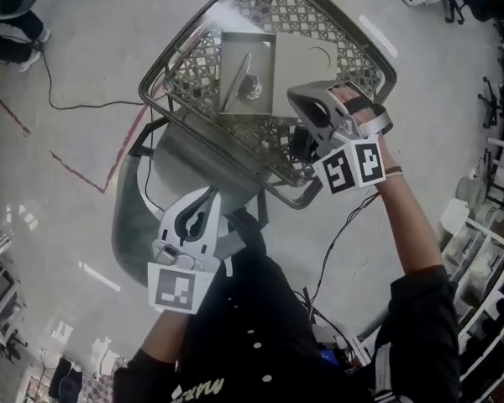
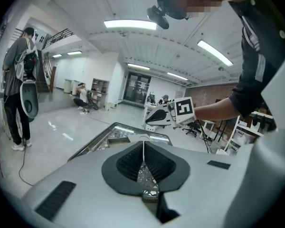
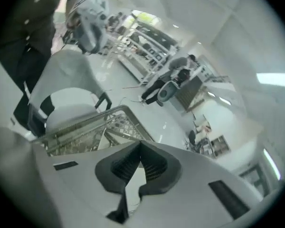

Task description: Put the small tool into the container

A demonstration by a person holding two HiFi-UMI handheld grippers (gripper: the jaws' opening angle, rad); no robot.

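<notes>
Seen from above in the head view, a wire mesh basket (image 1: 353, 49) holds a flat pale tray (image 1: 260, 49). On the tray lie a slender tool (image 1: 235, 81) and a small round piece (image 1: 252, 86). My right gripper (image 1: 296, 99) hangs over the basket's near right side, shut, with nothing between its jaws (image 3: 140, 146). My left gripper (image 1: 210, 193) is lower, close to the body and outside the basket's near rim; it is shut and empty (image 2: 143, 146). The basket rim (image 2: 116, 132) shows beyond it, and so does the right gripper (image 2: 164, 114).
A grey chair seat (image 1: 143, 217) sits under the basket's near left corner. A black cable (image 1: 76, 103) and red tape lines (image 1: 76, 170) run over the floor at left. Shelves and office chairs (image 1: 496, 99) crowd the right. A person (image 2: 16, 94) stands at far left.
</notes>
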